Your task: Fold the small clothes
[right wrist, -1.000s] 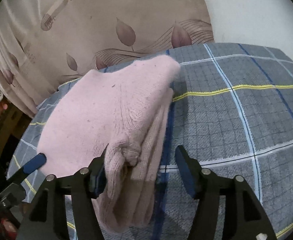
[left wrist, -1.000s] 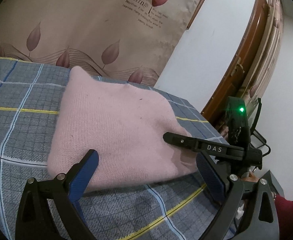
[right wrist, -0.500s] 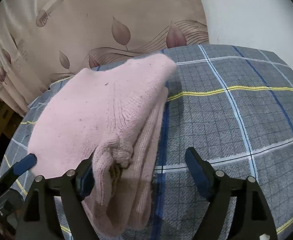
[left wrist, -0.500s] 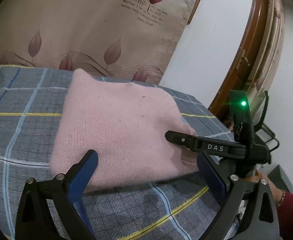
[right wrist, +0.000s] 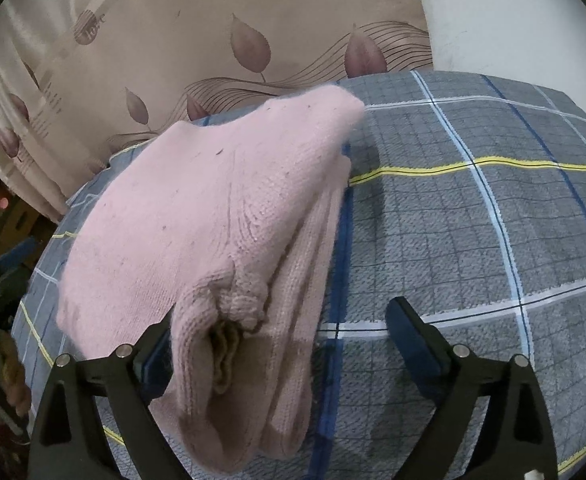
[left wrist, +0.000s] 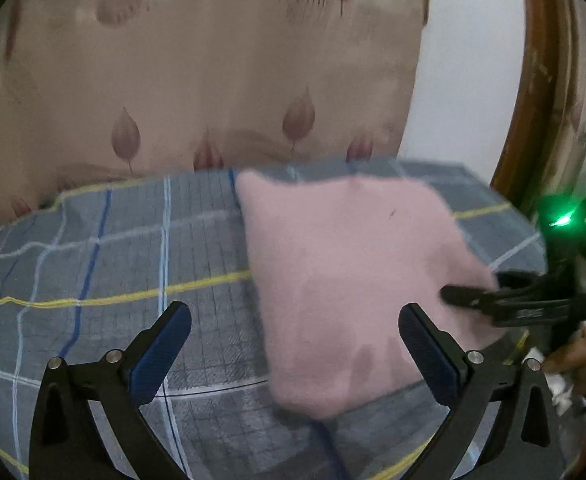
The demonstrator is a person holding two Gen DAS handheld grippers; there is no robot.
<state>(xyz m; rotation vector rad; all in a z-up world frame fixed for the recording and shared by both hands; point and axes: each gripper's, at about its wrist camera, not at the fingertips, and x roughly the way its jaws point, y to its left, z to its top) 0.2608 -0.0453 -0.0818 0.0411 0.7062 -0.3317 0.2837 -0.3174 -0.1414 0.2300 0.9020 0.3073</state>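
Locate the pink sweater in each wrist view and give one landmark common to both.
Left wrist: pink sweater right of centre, folded on the plaid blanket.
Right wrist: sweater left of centre, its near end between the open right gripper fingers.
Shared landmark: the blanket's yellow stripe.

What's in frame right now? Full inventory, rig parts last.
Folded knit garment: 1, pale pink, lying on the blanket; one end sits between the right gripper's fingers.
Plaid blanket: 1, grey with blue, white and yellow lines, under the garment.
Leaf-print curtain: 1, beige with mauve leaves, behind the blanket.
Wall: white, beside the curtain.
Wooden door frame: 1, brown, far right in the left wrist view.
Left gripper: 1, black with blue pads, open, nothing held.
Right gripper: 1, black with blue pads, open, jaws just widened, not clamping the garment.
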